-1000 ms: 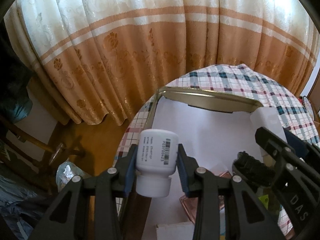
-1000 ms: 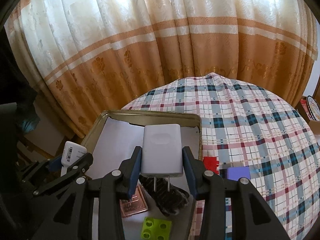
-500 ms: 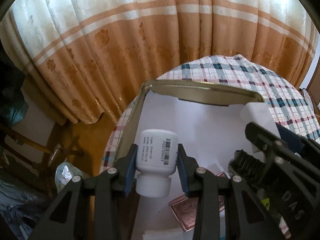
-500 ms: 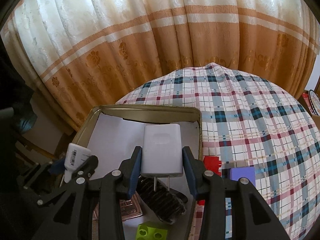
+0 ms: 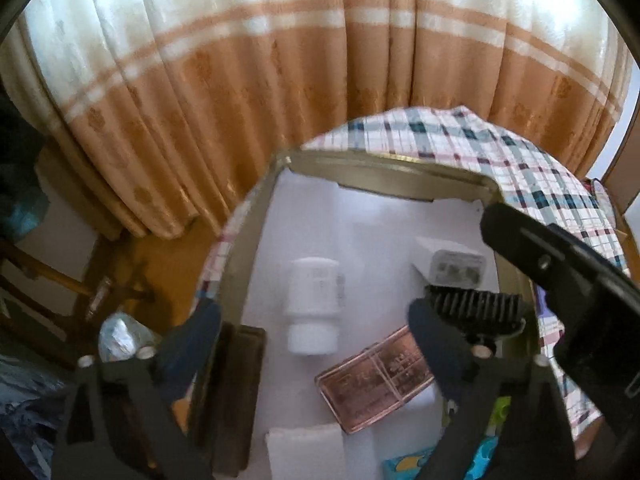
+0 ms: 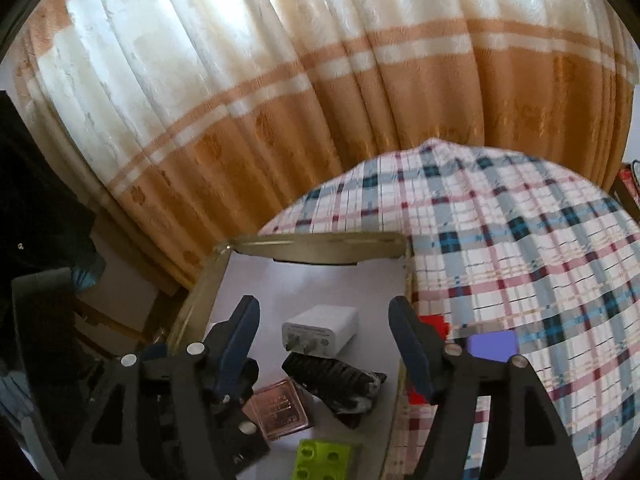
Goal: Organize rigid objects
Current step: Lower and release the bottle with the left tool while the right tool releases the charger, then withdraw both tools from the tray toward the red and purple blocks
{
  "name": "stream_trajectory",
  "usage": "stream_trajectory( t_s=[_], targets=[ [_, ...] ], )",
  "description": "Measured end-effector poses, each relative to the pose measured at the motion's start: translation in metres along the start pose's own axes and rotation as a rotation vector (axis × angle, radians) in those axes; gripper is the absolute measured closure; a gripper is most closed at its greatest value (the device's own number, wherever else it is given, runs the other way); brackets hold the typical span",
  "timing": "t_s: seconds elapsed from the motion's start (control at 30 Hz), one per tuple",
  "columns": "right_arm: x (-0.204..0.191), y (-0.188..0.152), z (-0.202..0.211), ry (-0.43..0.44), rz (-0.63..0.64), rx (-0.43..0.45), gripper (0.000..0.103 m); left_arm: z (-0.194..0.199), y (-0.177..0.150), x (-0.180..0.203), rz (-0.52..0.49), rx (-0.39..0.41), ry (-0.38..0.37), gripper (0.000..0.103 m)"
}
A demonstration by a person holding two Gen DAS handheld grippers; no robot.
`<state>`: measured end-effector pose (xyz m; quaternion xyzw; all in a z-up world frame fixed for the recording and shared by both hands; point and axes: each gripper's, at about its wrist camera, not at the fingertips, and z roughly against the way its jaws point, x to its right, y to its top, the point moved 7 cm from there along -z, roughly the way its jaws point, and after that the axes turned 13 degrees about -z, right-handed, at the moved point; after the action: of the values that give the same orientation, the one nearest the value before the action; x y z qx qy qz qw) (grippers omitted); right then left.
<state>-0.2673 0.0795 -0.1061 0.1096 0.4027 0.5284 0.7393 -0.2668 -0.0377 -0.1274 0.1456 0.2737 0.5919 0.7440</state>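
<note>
Lying loose on white paper in the brass-toned tin [image 5: 256,248]: cylindrical white bottle [image 5: 314,306], boxy white charger [image 6: 320,332]; both hand-held grippers' jaws opening, empty.

The white bottle [image 5: 313,307] smears with motion blur, its label unreadable. The green brick [image 6: 323,460] is cut off by the bottom edge. The red block [image 6: 434,326] hides mostly behind the right tongs [image 6: 324,344].
</note>
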Motion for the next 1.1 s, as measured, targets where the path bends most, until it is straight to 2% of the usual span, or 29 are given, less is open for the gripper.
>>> stream_trajectory(
  t_s=[0.07,0.2,0.37,1.1],
  targets=[
    [0.002,0.000,0.010,-0.003,-0.002,0.014,0.032,0.007,-0.001,0.004,-0.015,0.018,0.016,0.003],
    [0.009,0.000,0.029,-0.004,-0.035,0.047,0.028,0.016,-0.008,0.005,0.019,0.021,-0.006,0.003],
    [0.018,-0.007,0.045,-0.009,-0.044,0.065,0.028,0.026,-0.017,0.007,0.036,0.035,-0.009,0.003],
    [0.042,-0.029,0.072,-0.048,-0.052,0.087,0.028,0.054,-0.047,0.028,0.043,0.046,-0.034,0.003]
  ],
)
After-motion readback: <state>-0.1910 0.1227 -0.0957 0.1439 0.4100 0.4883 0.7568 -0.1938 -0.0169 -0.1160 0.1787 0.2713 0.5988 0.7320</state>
